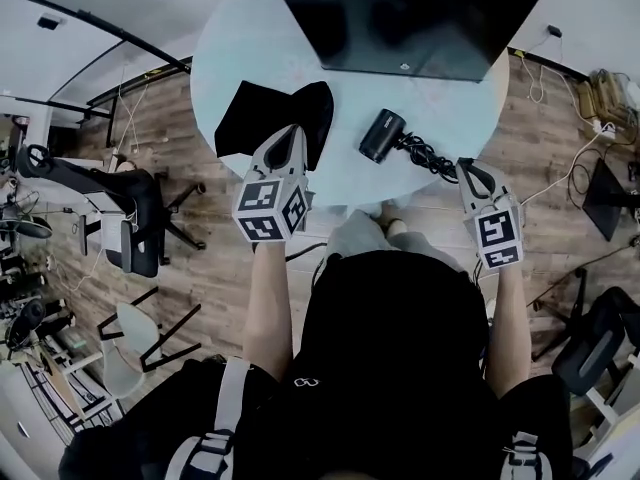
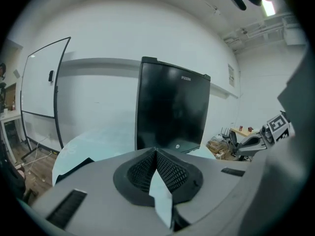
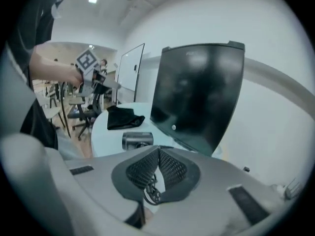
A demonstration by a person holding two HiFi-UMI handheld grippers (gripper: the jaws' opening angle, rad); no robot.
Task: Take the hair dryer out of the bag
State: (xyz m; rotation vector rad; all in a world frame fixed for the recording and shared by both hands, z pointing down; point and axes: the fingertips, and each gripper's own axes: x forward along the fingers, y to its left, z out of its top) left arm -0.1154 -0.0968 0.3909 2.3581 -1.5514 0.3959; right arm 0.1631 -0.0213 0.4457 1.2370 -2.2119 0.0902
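L claw [image 1: 297, 128] nr bag [image 1: 245, 113], dryer [image 1: 381, 134], monitor [image 1: 420, 18]

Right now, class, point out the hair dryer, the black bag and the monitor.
hair dryer [image 1: 381, 134], head view, middle of its barrel.
black bag [image 1: 257, 118], head view, middle of the fabric.
monitor [image 1: 410, 18], head view, middle of its dark screen.

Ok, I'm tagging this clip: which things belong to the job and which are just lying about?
Job: hair dryer with its cord, black bag, both on the round table.
Lying about: dark screen, office chair.
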